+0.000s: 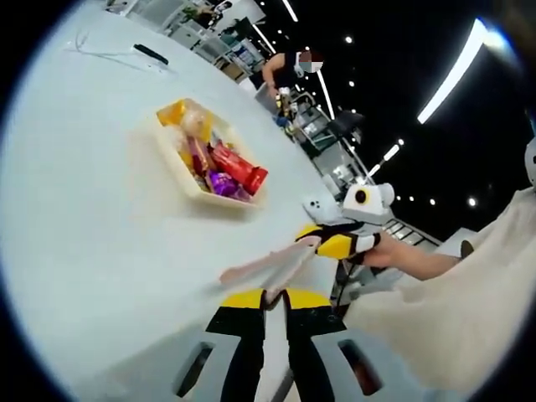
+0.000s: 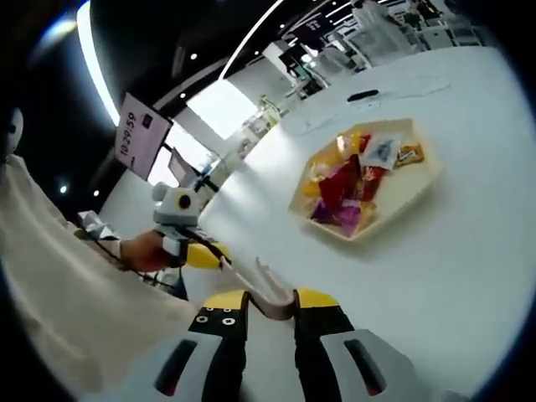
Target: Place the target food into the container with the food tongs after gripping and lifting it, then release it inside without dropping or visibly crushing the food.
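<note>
Pale food tongs (image 1: 268, 264) hang over the white table (image 1: 92, 243), held between both grippers. In the left gripper view my left gripper (image 1: 275, 297) has its yellow-tipped jaws close together on one end of the tongs. My right gripper (image 1: 339, 243) grips the other end from the right. In the right gripper view the bent end of the tongs (image 2: 272, 297) sits between the jaws of my right gripper (image 2: 270, 300), and my left gripper (image 2: 205, 254) is at the left. A cream tray (image 1: 170, 155) (image 2: 429, 180) holds red (image 1: 240, 167), purple and yellow snack packets, well beyond the tongs.
A black object (image 1: 151, 54) and a thin cable lie at the table's far end. A person (image 1: 285, 74) stands beyond the table by shelving. The holder's pale sleeve (image 1: 469, 293) is at the right. A sign with digits (image 2: 138, 130) stands in the background.
</note>
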`<action>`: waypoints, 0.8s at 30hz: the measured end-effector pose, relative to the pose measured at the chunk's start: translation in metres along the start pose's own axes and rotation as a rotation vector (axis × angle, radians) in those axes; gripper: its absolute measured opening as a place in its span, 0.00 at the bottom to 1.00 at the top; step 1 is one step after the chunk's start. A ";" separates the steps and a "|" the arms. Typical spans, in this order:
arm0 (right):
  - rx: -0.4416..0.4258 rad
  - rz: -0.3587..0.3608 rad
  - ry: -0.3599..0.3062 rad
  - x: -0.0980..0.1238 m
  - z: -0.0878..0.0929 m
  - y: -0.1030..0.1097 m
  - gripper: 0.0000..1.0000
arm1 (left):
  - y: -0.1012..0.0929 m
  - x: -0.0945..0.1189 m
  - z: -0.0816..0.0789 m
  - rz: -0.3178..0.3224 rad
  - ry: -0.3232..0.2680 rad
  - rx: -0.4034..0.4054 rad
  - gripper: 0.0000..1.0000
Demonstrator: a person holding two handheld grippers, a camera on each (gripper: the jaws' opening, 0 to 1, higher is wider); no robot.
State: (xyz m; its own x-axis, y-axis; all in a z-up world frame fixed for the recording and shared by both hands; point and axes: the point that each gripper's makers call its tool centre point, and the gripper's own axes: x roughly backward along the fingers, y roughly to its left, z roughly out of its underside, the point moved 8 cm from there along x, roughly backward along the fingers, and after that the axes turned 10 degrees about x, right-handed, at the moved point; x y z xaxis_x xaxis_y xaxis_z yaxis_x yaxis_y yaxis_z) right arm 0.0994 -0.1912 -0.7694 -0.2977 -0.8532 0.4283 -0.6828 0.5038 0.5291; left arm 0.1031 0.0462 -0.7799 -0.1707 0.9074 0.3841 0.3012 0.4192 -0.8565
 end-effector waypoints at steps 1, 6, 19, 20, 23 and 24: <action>0.003 0.003 -0.002 0.000 -0.001 -0.001 0.21 | 0.000 -0.001 -0.001 -0.001 -0.003 0.001 0.06; 0.020 0.003 0.003 -0.003 -0.009 -0.006 0.21 | 0.001 -0.001 -0.006 -0.006 -0.010 0.002 0.06; 0.025 0.037 -0.022 -0.013 -0.014 -0.012 0.21 | 0.009 -0.001 -0.014 -0.035 -0.055 0.023 0.06; 0.028 0.039 -0.022 -0.013 -0.014 -0.012 0.21 | 0.010 -0.001 -0.014 -0.036 -0.056 0.023 0.06; 0.035 0.075 -0.024 -0.020 -0.016 -0.015 0.23 | 0.012 -0.003 -0.013 -0.041 -0.050 0.020 0.06; 0.036 0.077 -0.024 -0.021 -0.016 -0.015 0.23 | 0.014 -0.004 -0.013 -0.047 -0.044 0.019 0.07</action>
State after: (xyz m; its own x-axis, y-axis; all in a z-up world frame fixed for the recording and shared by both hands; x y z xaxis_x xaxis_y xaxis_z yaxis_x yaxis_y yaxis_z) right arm 0.1265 -0.1791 -0.7746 -0.3657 -0.8151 0.4493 -0.6805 0.5635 0.4684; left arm 0.1197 0.0488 -0.7889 -0.2250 0.8843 0.4091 0.2739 0.4603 -0.8444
